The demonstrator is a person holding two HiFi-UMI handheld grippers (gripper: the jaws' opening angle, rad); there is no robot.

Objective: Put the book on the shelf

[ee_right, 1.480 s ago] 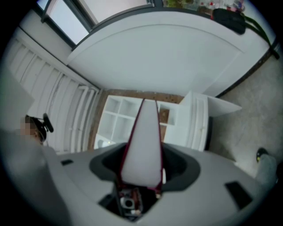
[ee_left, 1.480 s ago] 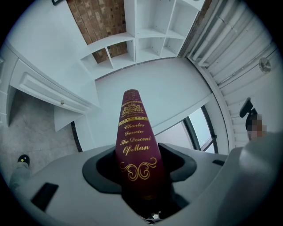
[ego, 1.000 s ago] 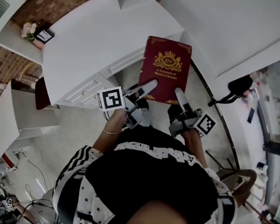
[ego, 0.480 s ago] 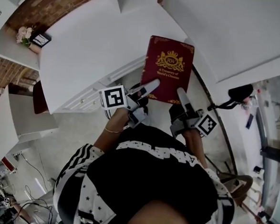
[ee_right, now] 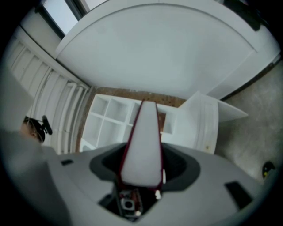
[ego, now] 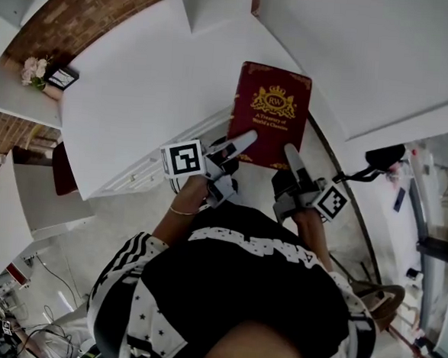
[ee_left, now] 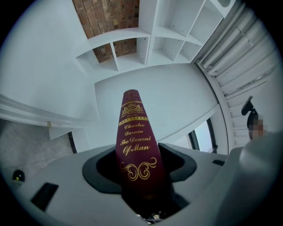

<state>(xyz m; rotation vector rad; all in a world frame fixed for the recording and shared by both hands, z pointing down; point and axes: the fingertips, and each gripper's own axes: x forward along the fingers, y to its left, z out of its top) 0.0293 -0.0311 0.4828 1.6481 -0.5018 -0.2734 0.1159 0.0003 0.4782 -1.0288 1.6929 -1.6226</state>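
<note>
A dark red hardback book (ego: 270,112) with a gold crest lies flat in the air over the gap between two white tabletops. My left gripper (ego: 238,141) is shut on its near left corner and my right gripper (ego: 293,158) on its near right corner. The left gripper view looks along the book's spine (ee_left: 136,141) with gold lettering, clamped in the left gripper (ee_left: 139,174). In the right gripper view the white page edge (ee_right: 142,141) sits clamped in the right gripper (ee_right: 141,174). White cubby shelves (ee_left: 132,48) against a brick wall stand ahead, beyond the table.
A white tabletop (ego: 139,77) with drawers (ego: 145,161) underneath is at the left, and another white top (ego: 386,48) at the right. Flowers and a small frame (ego: 48,66) sit on a left ledge. A black stand (ego: 378,158) and a chair (ego: 384,296) are at the right.
The book and both grippers have shifted slightly forward and right in the head view. Both grips are unchanged.
</note>
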